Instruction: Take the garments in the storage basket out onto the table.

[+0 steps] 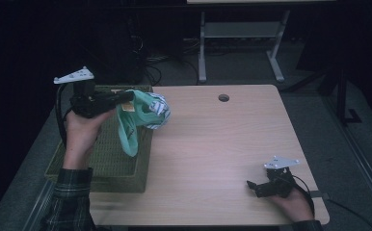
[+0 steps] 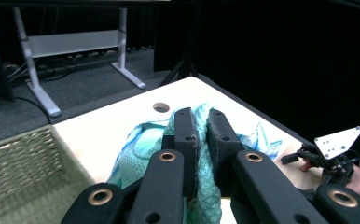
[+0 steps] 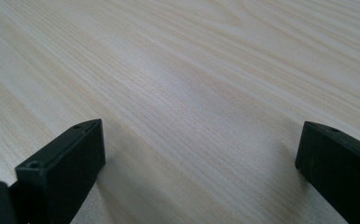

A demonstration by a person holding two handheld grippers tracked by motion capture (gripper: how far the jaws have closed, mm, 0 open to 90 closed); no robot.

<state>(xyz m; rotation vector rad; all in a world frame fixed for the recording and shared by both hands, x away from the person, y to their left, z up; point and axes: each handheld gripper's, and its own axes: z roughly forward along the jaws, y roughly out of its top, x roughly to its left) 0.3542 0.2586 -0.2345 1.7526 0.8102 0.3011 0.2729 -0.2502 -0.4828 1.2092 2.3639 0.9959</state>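
Two grippers: left gripper (image 1: 124, 97) clamps mint-green knit cloth (image 1: 135, 118) above woven olive basket (image 1: 102, 166) edge; right gripper (image 3: 199, 154) rests w/ jaws apart on pale wood table (image 1: 222, 144). Lift cloth clear of basket rim before swinging over.

We see a mint-green cloth (image 1: 135, 118) with a knitted, waffle-like weave, bunched and crumpled rather than spread flat. Part of it shows a paler lining with blue-and-white stripes, bulging out toward the middle of the counter (image 1: 222, 144). A small tan tag sits on its upper fold. It hangs in the air, pinched at one edge between the closed jaws of the left hand-held gripper (image 1: 126, 97), above the near-right corner of the woven olive basket (image 1: 102, 163) and the basket's edge along the counter. One long green strip droops down toward the basket's rim. In the left gripper view we find the cloth (image 2: 141, 144) gathered thickly between and beyond the jaws.
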